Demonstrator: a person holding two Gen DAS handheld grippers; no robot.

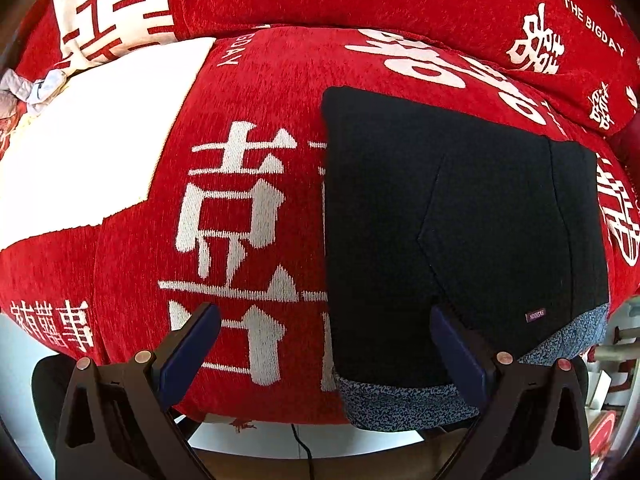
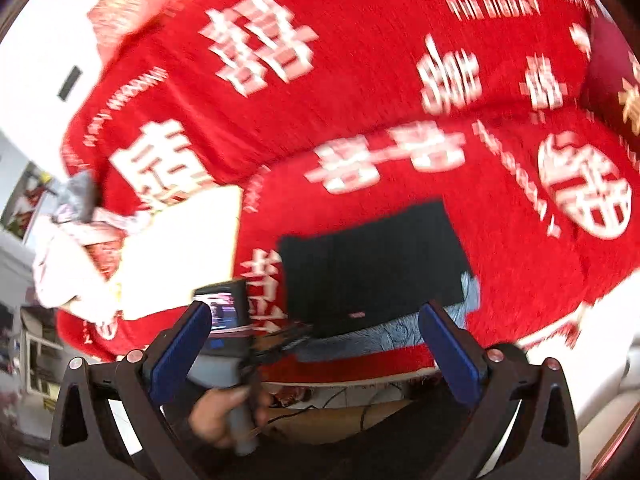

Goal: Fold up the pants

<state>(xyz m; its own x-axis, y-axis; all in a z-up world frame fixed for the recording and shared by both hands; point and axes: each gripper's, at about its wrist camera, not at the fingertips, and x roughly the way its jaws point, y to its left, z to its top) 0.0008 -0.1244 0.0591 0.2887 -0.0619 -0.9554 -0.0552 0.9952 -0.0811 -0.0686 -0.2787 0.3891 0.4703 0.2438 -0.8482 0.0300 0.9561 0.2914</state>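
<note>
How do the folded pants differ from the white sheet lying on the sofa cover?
The pants are black with a grey speckled lining at the near edge; the white sheet is plain. The pants lie to the right, in front of the open left gripper; the sheet lies far left. Both rest flat on the red cover.

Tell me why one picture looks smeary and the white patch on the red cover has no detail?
Right wrist view: motion blur smears the red cover and black pants, which read as streaks. Left wrist view: sharp, the pants crisp, but the white patch is overexposed to blank white. Both views: the fisheye lens bows straight edges outward and darkens the corners.
</note>
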